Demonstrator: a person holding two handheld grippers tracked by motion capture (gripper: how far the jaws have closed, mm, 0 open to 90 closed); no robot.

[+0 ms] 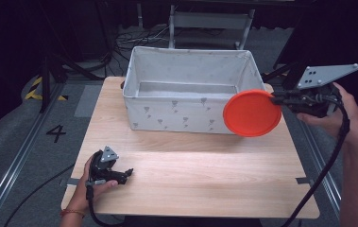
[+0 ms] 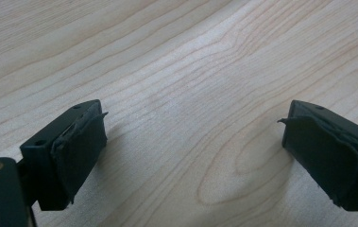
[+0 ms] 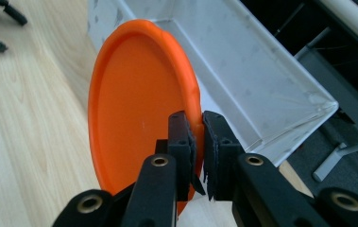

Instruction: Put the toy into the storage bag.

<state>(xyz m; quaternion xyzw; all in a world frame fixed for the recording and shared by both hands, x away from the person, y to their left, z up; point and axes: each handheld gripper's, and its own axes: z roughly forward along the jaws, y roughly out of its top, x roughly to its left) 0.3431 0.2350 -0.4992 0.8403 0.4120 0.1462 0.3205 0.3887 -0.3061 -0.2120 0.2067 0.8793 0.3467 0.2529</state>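
An orange round plate hangs in the air by the front right corner of a white fabric box. My right gripper is shut on the plate's right rim, holding it nearly on edge. The right gripper view has the plate pinched between the two black jaws of that gripper, with the box beyond. Low over the table's front left, my left gripper is open. Its two fingers stand wide apart above bare wood, nothing between them.
The light wooden table carries the open-topped box at its back. A metal rack and cables lie on the floor behind it. Floor rails run along both sides, and a "4" mark is on the floor at left.
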